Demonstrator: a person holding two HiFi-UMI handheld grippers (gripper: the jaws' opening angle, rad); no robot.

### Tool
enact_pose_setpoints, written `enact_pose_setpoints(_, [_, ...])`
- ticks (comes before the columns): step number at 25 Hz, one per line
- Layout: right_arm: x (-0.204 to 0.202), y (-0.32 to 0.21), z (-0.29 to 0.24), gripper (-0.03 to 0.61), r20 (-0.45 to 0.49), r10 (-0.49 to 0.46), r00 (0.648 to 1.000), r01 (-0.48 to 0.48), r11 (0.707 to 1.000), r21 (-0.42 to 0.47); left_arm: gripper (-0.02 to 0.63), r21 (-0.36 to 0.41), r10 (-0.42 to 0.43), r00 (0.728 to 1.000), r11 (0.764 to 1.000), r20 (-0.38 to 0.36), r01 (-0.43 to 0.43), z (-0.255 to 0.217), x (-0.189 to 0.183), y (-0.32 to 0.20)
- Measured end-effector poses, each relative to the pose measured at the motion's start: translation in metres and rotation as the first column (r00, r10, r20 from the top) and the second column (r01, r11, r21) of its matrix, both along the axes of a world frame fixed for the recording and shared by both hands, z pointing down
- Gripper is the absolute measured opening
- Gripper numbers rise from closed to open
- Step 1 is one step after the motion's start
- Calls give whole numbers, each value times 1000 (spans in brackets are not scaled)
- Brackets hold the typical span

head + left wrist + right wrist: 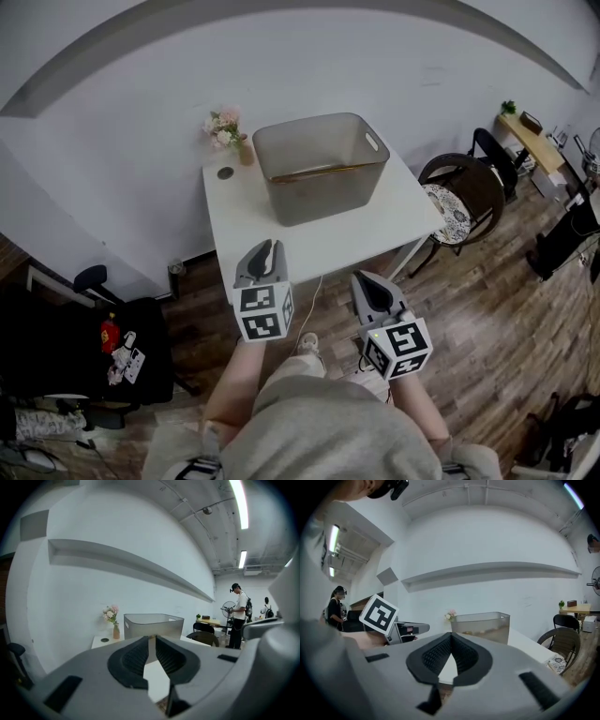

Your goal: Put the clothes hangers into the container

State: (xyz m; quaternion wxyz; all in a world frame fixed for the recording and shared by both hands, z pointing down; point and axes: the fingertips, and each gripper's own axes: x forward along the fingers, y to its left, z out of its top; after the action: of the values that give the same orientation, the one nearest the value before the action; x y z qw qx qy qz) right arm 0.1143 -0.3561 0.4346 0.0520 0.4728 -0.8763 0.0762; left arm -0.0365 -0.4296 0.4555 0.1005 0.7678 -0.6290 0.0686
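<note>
**While both grippers hang closed, the hangers lie in the bin**

As the person stands at the near edge of the white table point(281, 230), each hand holds a gripper just above that edge, both aimed toward the far wall. In its own view the left gripper point(152, 639) has its two ribbed black pads drawn together at the tips, with nothing between them. The right gripper point(450, 635) is the same: tips meeting, no object in the gap. The two sit side by side and apart from each other, the left over the table's near-left part and the right off its near-right corner, over the wooden floor point(525, 337).

The container point(323, 202), a grey translucent plastic bin with cut-out handles, stands on the far half of the table, near the wall. Through its near wall a brownish wooden bar shows low inside. These are the clothes hangers point(314, 172), lying in the bin, though how many cannot be told.

Left of the bin stands a small vase point(246, 153) of pink and white flowers point(223, 127), and just near of it lies a small dark round disc point(225, 172). To the right of the table stands a round-backed dark chair point(464, 192) with a patterned cushion. In the left gripper view, a person in a white shirt point(241, 613) stands far off to the right beside a fan.
</note>
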Motion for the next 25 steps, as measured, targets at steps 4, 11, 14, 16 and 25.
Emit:
enact_pose_setpoints(4, [8, 27, -4, -2, 9, 15, 1000, -15, 1000, 19, 29, 10, 3, 1000, 1000, 5, -3, 0, 5, 38])
enact_pose_setpoints(11, [14, 75, -4, -2, 4, 38, 999, -38, 999, 36, 18, 19, 29, 1000, 999, -6, -28, 3, 11, 100])
enact_pose_setpoints(14, [14, 97, -3, -2, 3, 40, 999, -40, 999, 25, 17, 22, 44, 999, 999, -10, -44, 4, 14, 124])
enact_pose_setpoints(16, [14, 112, -2, -2, 0, 35, 999, -35, 999, 14, 15, 27, 55, 998, 998, -15, -54, 4, 17, 140])
enact_pose_setpoints(25, [17, 162, 2, -2, -21, 43, 999, -42, 999, 11, 14, 26, 103, 994, 994, -31, -102, 9, 27, 198])
